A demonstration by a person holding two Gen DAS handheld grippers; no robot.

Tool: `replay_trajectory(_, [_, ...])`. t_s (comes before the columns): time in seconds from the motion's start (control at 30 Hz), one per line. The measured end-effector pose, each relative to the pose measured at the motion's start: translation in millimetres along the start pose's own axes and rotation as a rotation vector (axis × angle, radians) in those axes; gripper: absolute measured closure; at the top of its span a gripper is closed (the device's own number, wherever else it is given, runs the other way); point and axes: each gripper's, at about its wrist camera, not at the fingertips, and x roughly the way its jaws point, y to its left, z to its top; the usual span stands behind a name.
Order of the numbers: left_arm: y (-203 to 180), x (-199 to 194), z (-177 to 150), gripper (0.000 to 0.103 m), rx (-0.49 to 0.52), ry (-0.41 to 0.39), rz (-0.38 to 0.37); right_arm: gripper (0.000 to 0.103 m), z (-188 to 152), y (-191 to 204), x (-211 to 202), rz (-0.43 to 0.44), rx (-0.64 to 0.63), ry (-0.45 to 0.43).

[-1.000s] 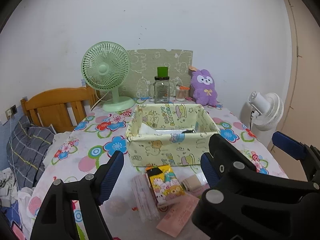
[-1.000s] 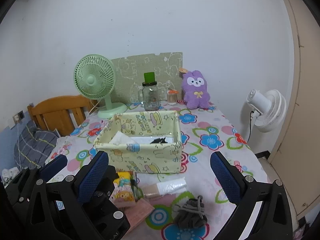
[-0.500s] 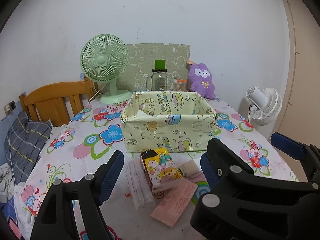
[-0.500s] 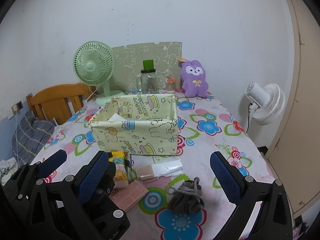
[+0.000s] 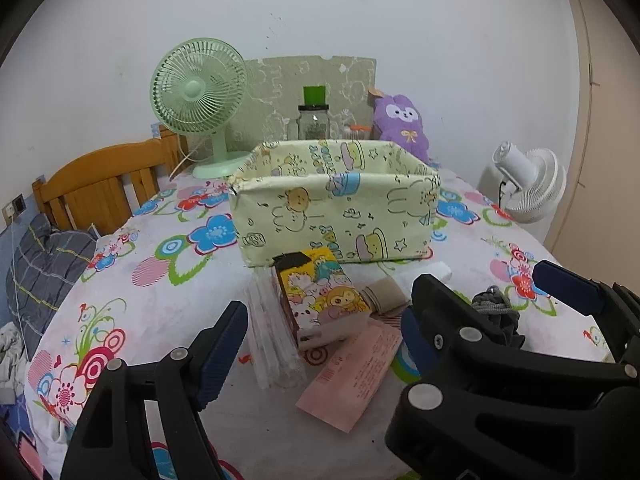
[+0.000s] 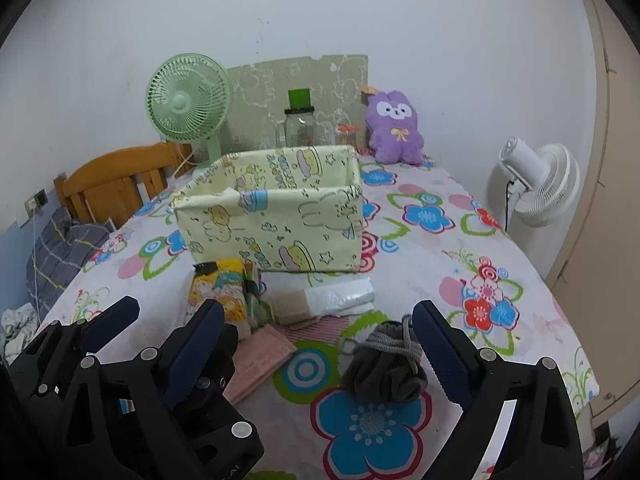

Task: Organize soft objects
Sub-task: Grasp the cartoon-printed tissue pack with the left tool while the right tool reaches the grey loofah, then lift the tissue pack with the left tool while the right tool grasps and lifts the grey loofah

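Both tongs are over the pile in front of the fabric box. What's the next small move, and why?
Probably lower the right tongs onto the grey sock bundle. It lies loose on the tablecloth, partly between the closing pads, which do not yet press it. The left tongs stand open and empty over the snack packet.

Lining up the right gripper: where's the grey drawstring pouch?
In the right wrist view the grey drawstring pouch lies on the floral tablecloth, just inside the right finger, nearer the camera than the fabric box.
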Motion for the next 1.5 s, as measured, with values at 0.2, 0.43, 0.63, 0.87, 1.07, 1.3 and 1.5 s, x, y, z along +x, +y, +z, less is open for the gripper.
replay_trajectory(0.2, [-0.8, 13.2, 2.3, 0.024, -0.013, 0.027, 0.011, 0.007, 0.8, -4.9, 11.5, -0.03, 0.026, 0.022])
replay_trajectory(0.43, [1.0, 30.0, 6.9, 0.027, -0.036, 0.056, 0.003, 0.007, 5.5, -10.0, 25.3, -0.036, 0.051, 0.039])
replay_trajectory(0.63, [-4.4, 42.5, 6.9, 0.034, -0.025, 0.084, -0.002, 0.007, 3.9, -17.2, 35.8, -0.046, 0.071, 0.065])
replay_trajectory(0.87, [-9.0, 50.9, 5.8, 0.05, -0.005, 0.08, 0.012, 0.007, 2.1, -22.9, 43.9, -0.076, 0.08, 0.087])
replay_trajectory(1.07, [-14.5, 44.8, 6.6, 0.053, 0.013, 0.055, 0.013, 0.007, 2.6, -26.1, 41.2, -0.07, 0.088, 0.078])
replay_trajectory(1.3, [-24.4, 37.1, 6.7, 0.053, 0.037, 0.044, -0.002, 0.007, -0.7, -35.7, 30.8, -0.074, 0.103, 0.065])
replay_trajectory(1.5, [-41.3, 28.3, 1.4, 0.053, 0.076, 0.033, -0.045, 0.008, -5.6, -45.5, 26.4, -0.079, 0.118, 0.07])
